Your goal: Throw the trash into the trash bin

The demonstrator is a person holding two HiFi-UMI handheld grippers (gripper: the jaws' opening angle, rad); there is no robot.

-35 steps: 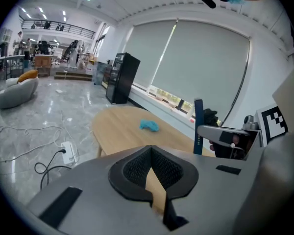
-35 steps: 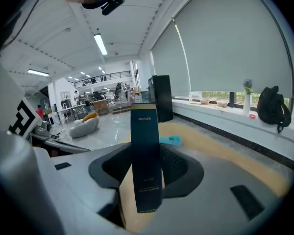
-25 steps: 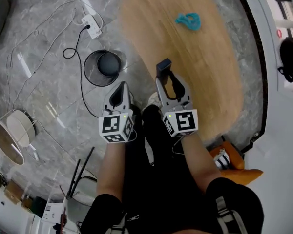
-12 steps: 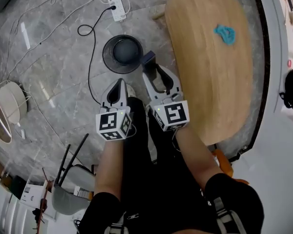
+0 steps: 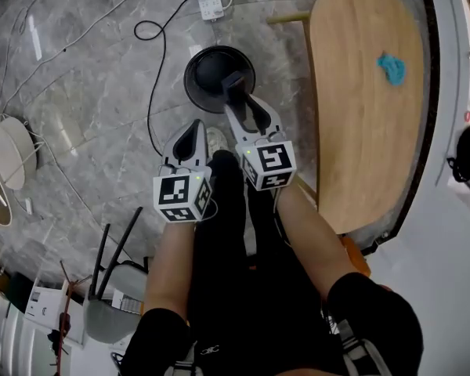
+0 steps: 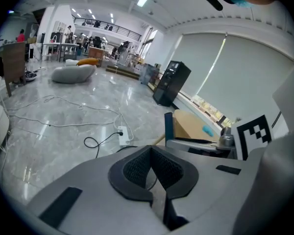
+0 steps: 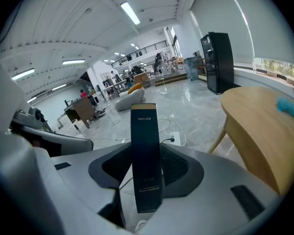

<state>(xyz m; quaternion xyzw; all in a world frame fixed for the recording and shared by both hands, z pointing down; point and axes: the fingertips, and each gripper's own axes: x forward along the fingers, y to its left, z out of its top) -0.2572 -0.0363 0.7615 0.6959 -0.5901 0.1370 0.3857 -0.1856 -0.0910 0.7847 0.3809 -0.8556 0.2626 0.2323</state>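
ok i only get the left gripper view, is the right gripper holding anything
Observer: Yes. The right gripper is shut on a tall dark box that sticks out past its tips.
Operator: is it over the bin
Observer: In the head view the box's far end overlaps the round black bin on the floor. How high above it, I can't tell.
Operator: and where's my left one against that bin
Observer: The left gripper, shut and empty, points at the floor just short of the bin's near rim, beside the right gripper.
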